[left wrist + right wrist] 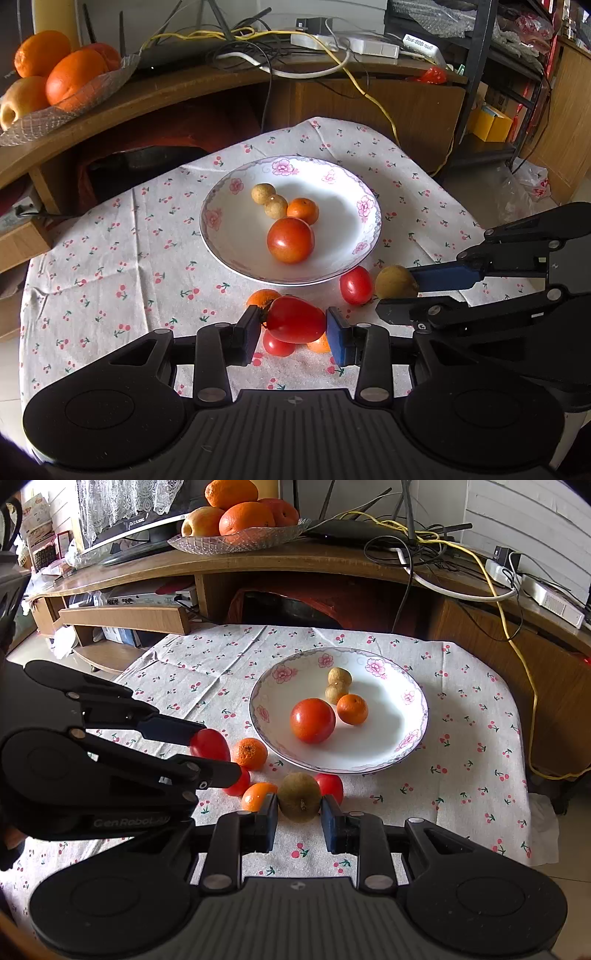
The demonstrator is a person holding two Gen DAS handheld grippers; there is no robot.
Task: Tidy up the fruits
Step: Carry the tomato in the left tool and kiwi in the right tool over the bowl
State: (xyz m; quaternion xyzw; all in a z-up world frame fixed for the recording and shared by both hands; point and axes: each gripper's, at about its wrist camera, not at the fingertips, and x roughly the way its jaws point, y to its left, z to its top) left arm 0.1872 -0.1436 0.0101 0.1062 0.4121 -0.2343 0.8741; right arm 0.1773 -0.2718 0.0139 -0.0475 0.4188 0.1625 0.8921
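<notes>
In the left wrist view, the left tongs (293, 334) are gripping a long red tomato (295, 319) between their pads, clenched just wide enough to span it, apparently so it can be carried to the flowered plate (221, 243) ahead. The plate is already holding a large round tomato (290, 240), a small orange (303, 210) and two longans (269, 199), so sorting is looking partly done. A small tomato (355, 285) is lying loose on the table (110, 258) beside the plate.

In the right wrist view, the right tongs (299, 818) are pinching a brown kiwi (299, 797), closed narrowly on its sides. Two small oranges (250, 753) are waiting on the cloth nearby.
</notes>
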